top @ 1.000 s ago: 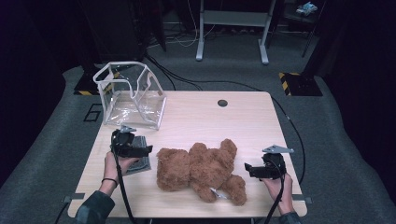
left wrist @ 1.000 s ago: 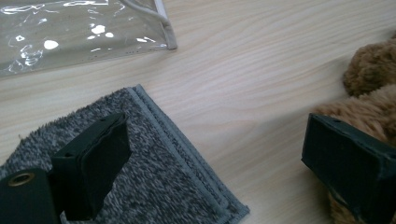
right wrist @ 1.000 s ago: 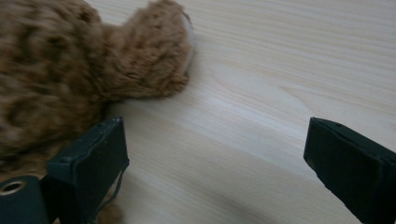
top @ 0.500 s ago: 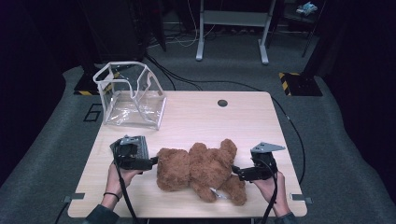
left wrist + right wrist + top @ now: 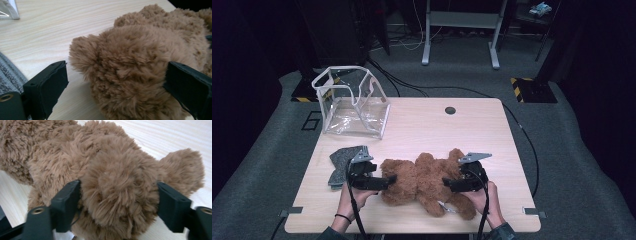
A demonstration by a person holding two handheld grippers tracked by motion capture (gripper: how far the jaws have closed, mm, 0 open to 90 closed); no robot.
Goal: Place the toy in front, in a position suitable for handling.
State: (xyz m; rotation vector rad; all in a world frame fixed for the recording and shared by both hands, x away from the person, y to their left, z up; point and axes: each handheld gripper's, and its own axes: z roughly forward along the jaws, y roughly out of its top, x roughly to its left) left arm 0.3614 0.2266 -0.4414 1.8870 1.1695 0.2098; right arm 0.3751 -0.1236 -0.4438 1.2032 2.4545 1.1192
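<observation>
Now your left gripper (image 5: pixel 384 181) has its fingers spread wide around one end of the teddy bear (image 5: pixel 424 180), one pad clear of the fur, mid-tabletop (image 5: pixel 432 125). Your right gripper (image 5: pixel 447 184) has just been closing, its fingers pressing the bear's other end.

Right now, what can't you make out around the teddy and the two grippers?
- Teddy bear face: not visible in the high view; it lies plush-side up.
- Small white tag by the bear: too small to read, high view.
- Left gripper: far finger partly buried in fur, so contact is unclear in the left gripper view.
- Grey cloth: partly covered by the left gripper, high view.
- Right gripper: fur hides the pad faces.
</observation>
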